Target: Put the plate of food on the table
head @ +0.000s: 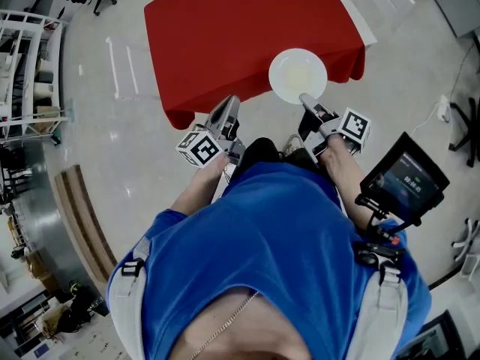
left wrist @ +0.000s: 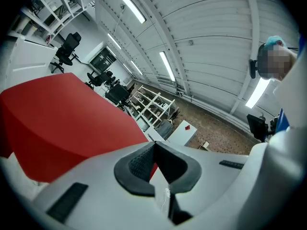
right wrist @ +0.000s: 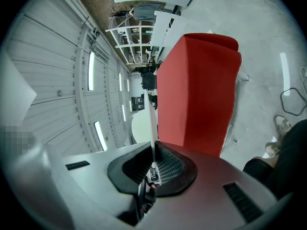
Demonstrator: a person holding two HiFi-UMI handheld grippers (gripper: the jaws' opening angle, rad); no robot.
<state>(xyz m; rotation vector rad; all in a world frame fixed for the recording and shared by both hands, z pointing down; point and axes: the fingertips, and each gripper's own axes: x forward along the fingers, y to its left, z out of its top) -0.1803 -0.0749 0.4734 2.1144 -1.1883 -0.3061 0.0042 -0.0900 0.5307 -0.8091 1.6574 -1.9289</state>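
plate point(head: 298, 75): 1, pinched by right gripper point(head: 306, 100) | red-covered table point(head: 225, 28): 1, ahead of both grippers | grippers: 2, left gripper point(head: 229, 105) beside the right | screen point(head: 405, 180): 1, right of right gripper | white shelf rack point(head: 22, 58): 1, far left of left gripper

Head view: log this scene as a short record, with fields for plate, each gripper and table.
plate: white plate, over the table's near edge
right gripper: right gripper shut on the plate's rim
left gripper: left gripper shut, holding nothing
table: table under a red cloth
set down: cannot tell
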